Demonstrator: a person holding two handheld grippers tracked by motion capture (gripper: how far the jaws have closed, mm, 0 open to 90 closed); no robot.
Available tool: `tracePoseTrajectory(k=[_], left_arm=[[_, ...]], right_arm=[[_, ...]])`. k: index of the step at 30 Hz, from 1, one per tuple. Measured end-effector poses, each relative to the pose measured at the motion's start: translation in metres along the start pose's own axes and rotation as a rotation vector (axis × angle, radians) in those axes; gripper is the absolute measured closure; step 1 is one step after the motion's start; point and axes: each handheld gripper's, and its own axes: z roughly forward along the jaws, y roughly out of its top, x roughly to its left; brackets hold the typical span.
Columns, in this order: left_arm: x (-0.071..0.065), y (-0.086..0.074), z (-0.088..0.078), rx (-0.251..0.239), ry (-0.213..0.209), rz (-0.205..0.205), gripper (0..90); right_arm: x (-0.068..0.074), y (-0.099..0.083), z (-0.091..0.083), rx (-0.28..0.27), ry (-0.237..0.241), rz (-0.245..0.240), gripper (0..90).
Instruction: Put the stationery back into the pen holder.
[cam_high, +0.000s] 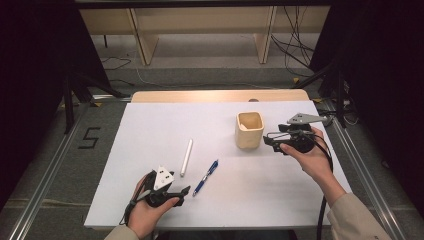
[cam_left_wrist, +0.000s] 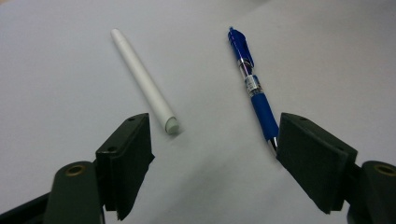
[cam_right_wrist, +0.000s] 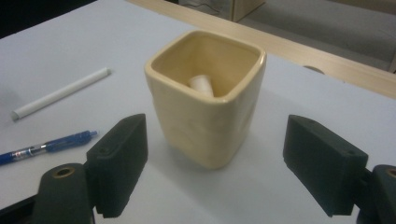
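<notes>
Our left gripper (cam_high: 186, 190), low centre, gapes empty near the blue pen (cam_high: 205, 177); our right gripper (cam_high: 266, 139), released, faces the cup (cam_high: 249, 130) mid-right.

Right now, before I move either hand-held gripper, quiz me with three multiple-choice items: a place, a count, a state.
1. The blue pen lies:
A. in the cup
B. on the table, beside the white stick
C. on the floor

2. Loose things lying on the table outside the cup:
A. one
B. two
C. four

3. The right hand-held gripper is:
A. open, facing the cup
B. shut on the cup
C. shut on the pen

Answers: B, pen and stick lie side by side; B, only those two; A, both pads stand clear of the cup.
</notes>
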Motion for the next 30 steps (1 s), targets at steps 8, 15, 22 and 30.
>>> tracePoseTrajectory(k=[8,15,22,30], left_arm=[[0.003,0.001,0.002,0.003,0.022,-0.017,29.0],[0.010,0.006,0.006,0.008,0.055,-0.051,33.1],[0.014,0.010,0.011,0.010,0.059,-0.055,33.3],[0.019,0.022,0.018,0.019,0.060,-0.058,37.7]], right_arm=[[-0.002,-0.020,-0.005,0.025,-0.002,0.015,21.2],[-0.001,-0.035,-0.007,0.047,0.000,0.021,20.2],[0.000,-0.049,-0.011,0.049,0.007,0.030,19.9],[0.005,-0.061,-0.017,0.048,0.018,0.034,19.7]])
